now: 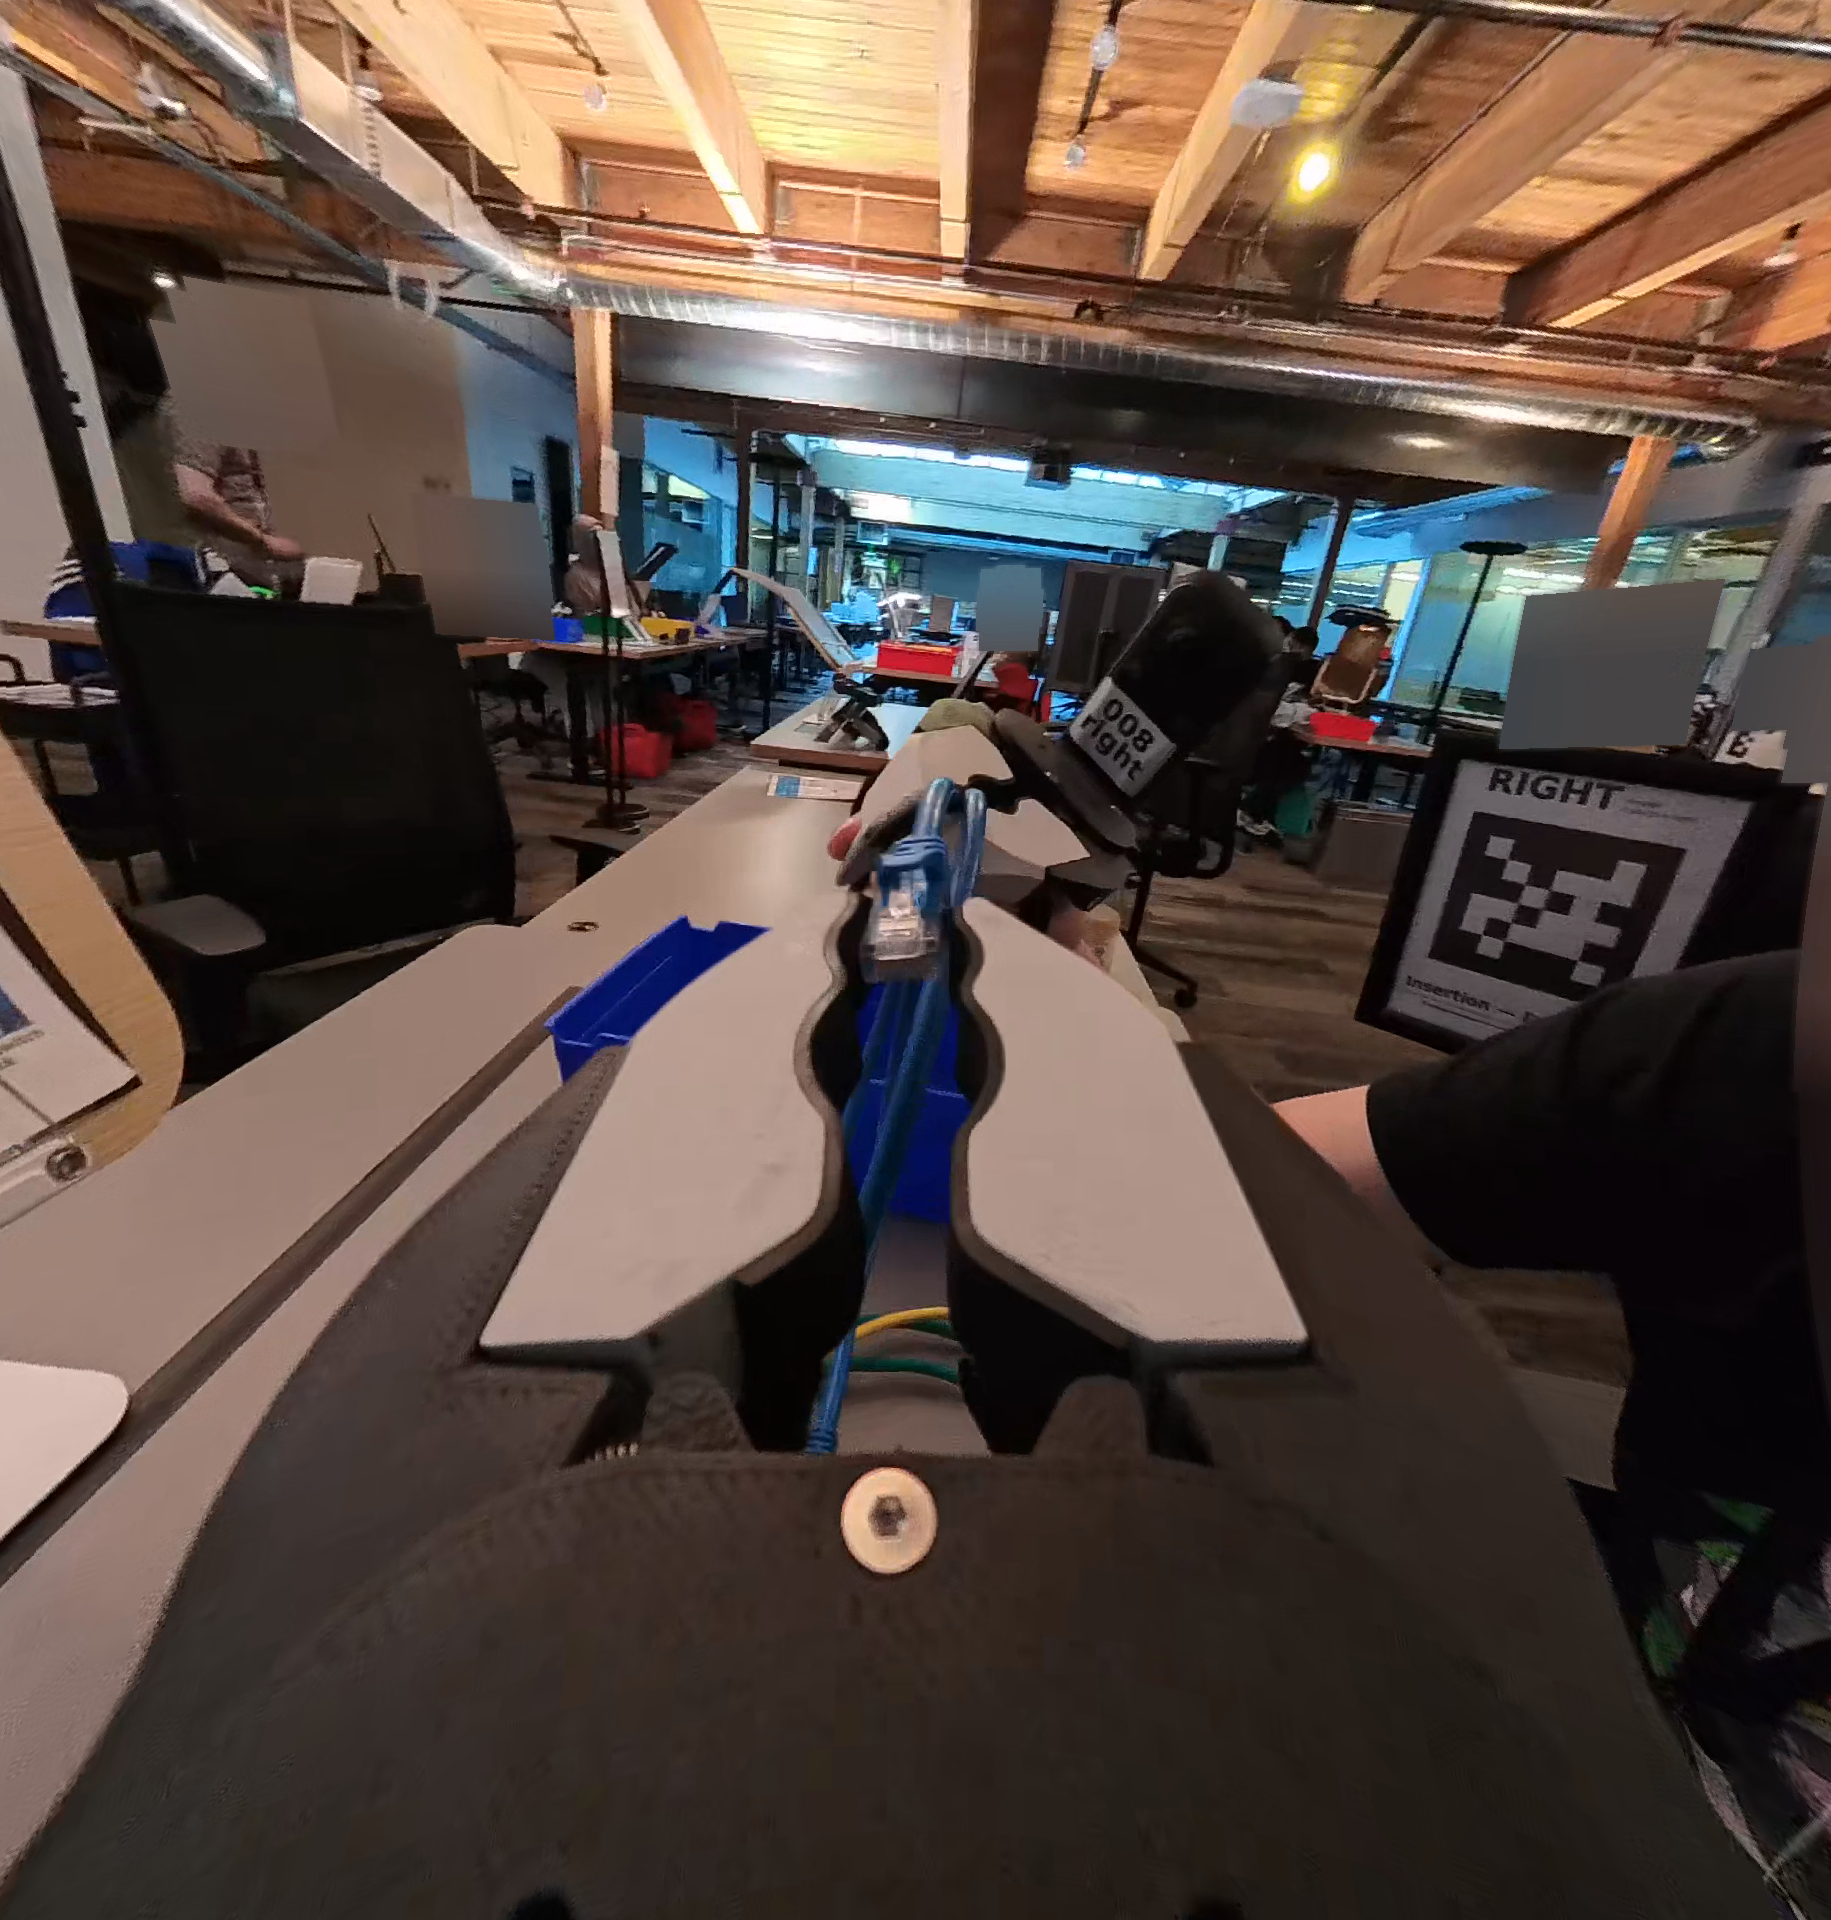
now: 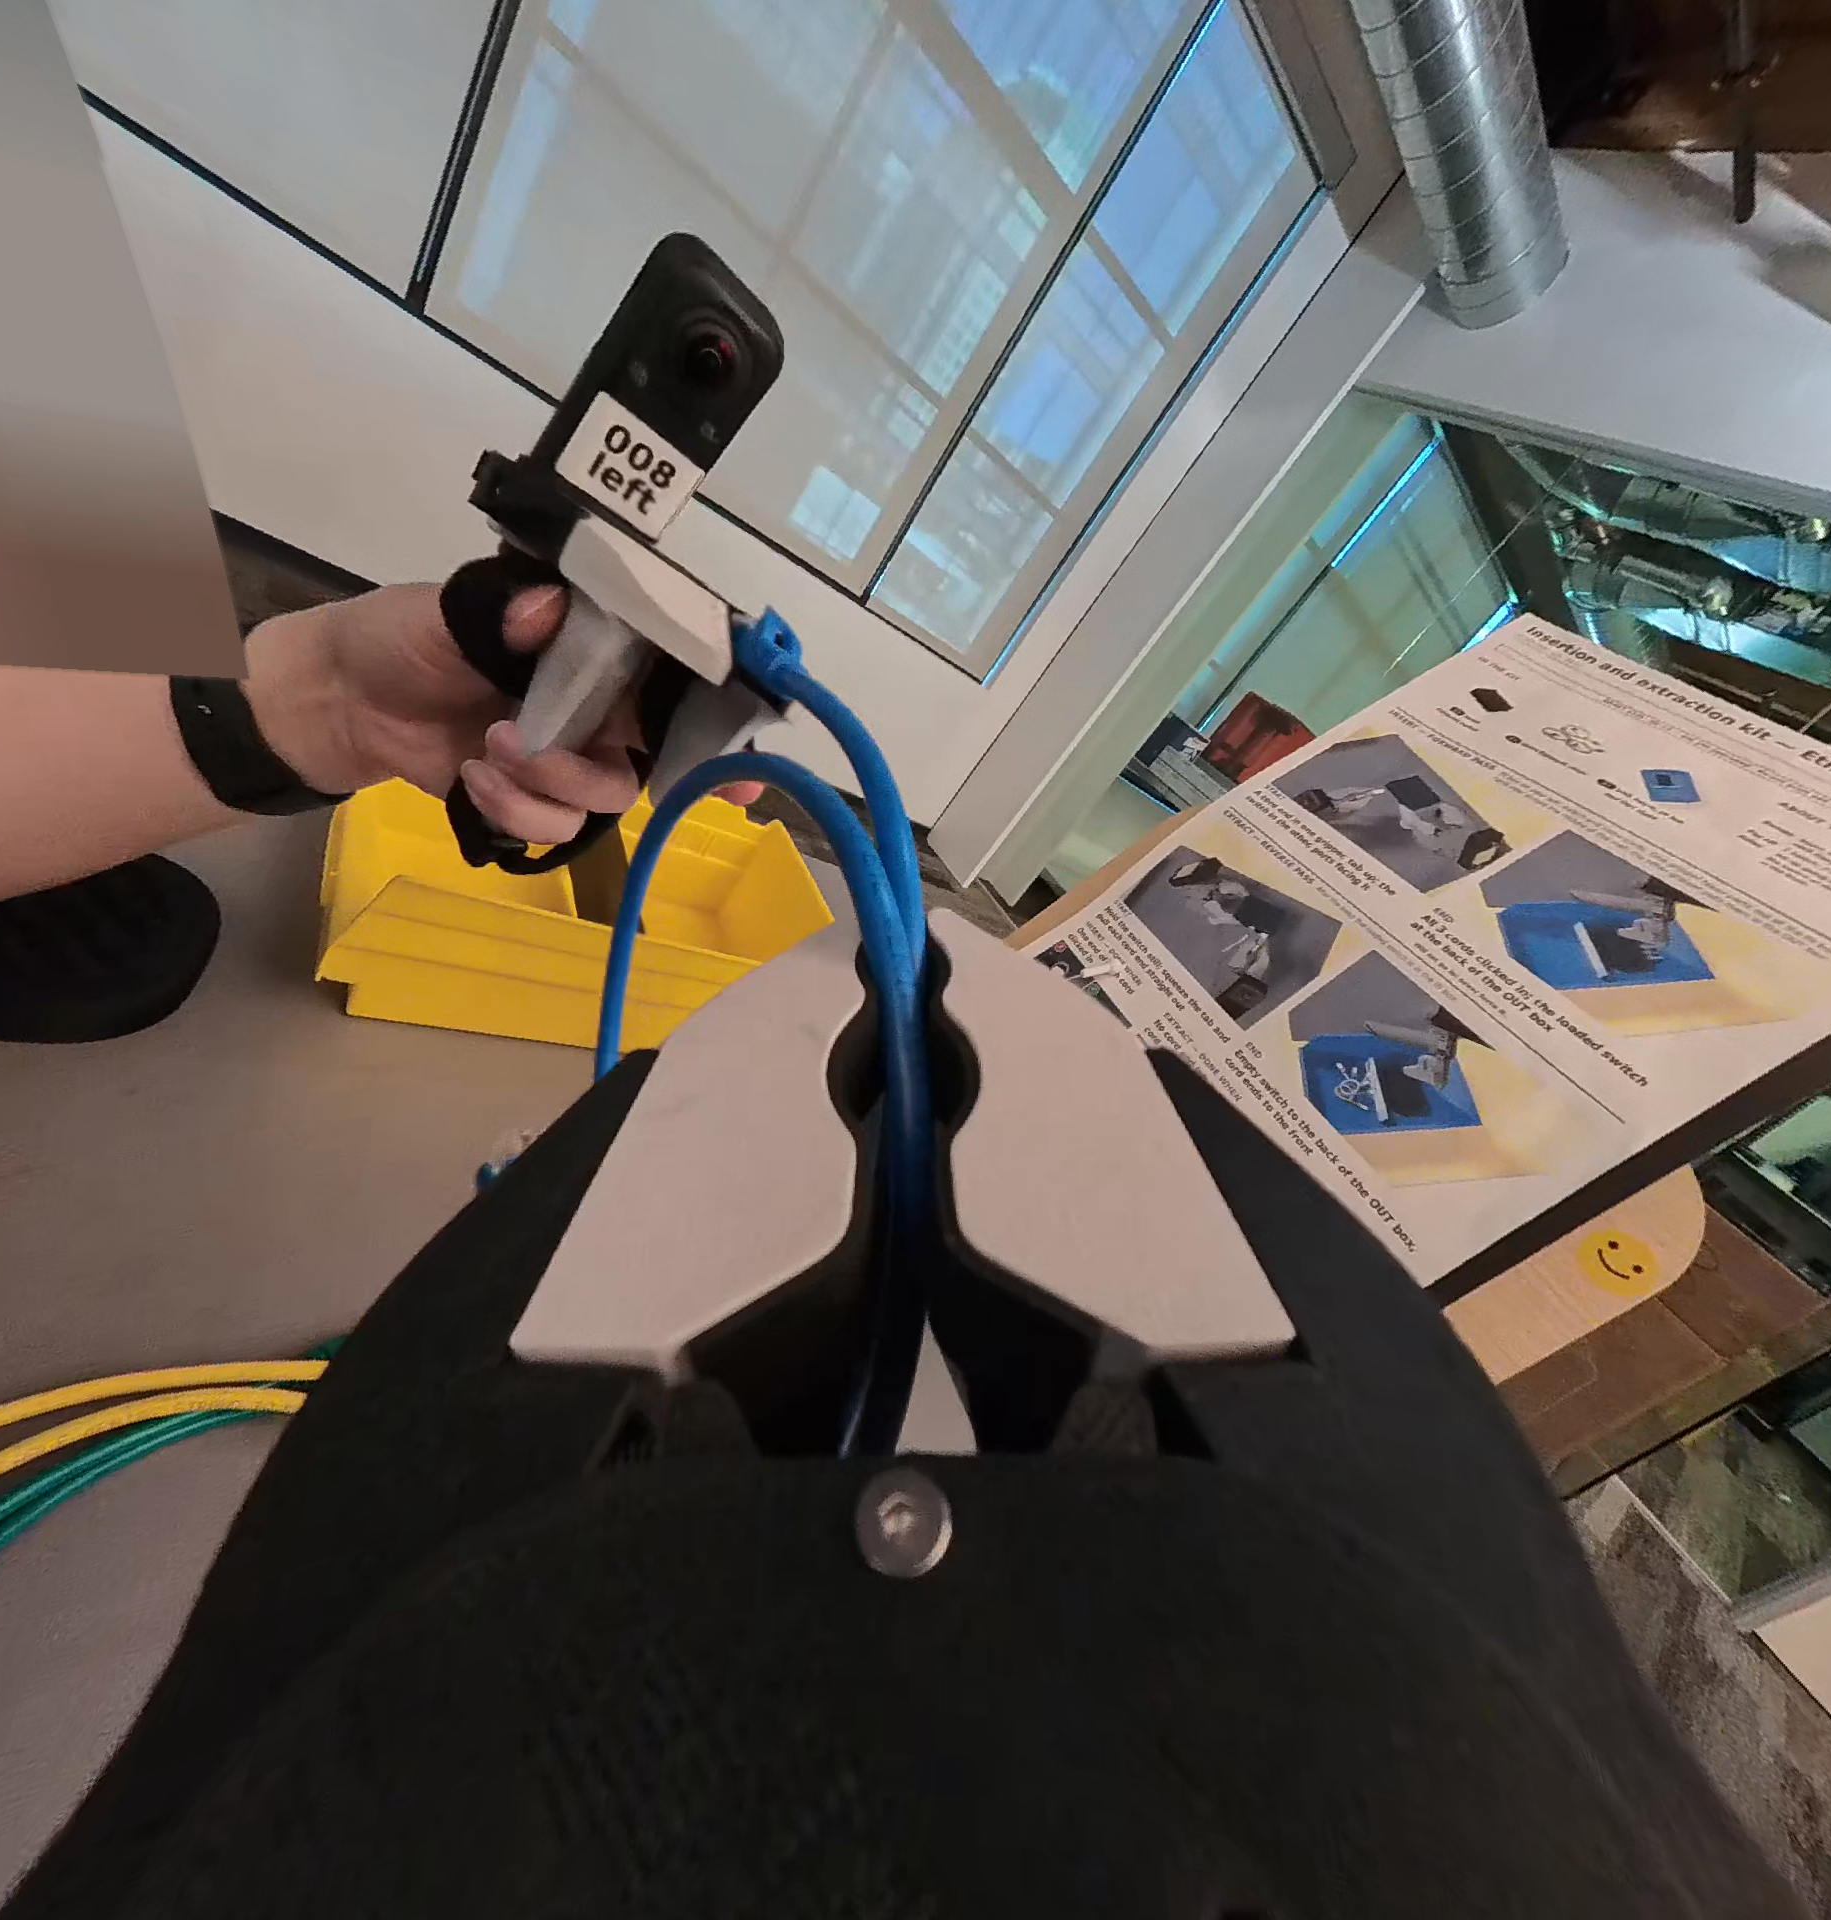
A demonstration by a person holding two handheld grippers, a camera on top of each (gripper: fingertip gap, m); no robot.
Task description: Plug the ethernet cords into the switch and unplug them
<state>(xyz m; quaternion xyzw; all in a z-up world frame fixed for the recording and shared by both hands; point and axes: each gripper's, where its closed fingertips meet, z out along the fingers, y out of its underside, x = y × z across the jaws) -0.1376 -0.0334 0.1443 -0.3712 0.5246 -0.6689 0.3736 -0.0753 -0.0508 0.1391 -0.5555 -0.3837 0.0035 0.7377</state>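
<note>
My left gripper [image 1: 906,925] is shut on the clear plug [image 1: 898,935] of a blue ethernet cord [image 1: 890,1081], held up above the grey table. My right gripper [image 2: 906,956] is shut on the same blue cord [image 2: 869,790], which is folded double between its fingers and loops up to the left gripper [image 2: 755,665]. The right gripper also shows just beyond the plug in the left wrist view [image 1: 978,821]. Yellow and green cords [image 2: 111,1403] lie on the table. No switch is in view.
A blue bin [image 1: 662,987] stands on the table [image 1: 267,1195] under my left gripper. A yellow bin [image 2: 537,935] stands behind the cord loop. An instruction sheet on a board [image 2: 1462,935] leans at the right. A person's arm and sleeve [image 1: 1576,1122] are at the right.
</note>
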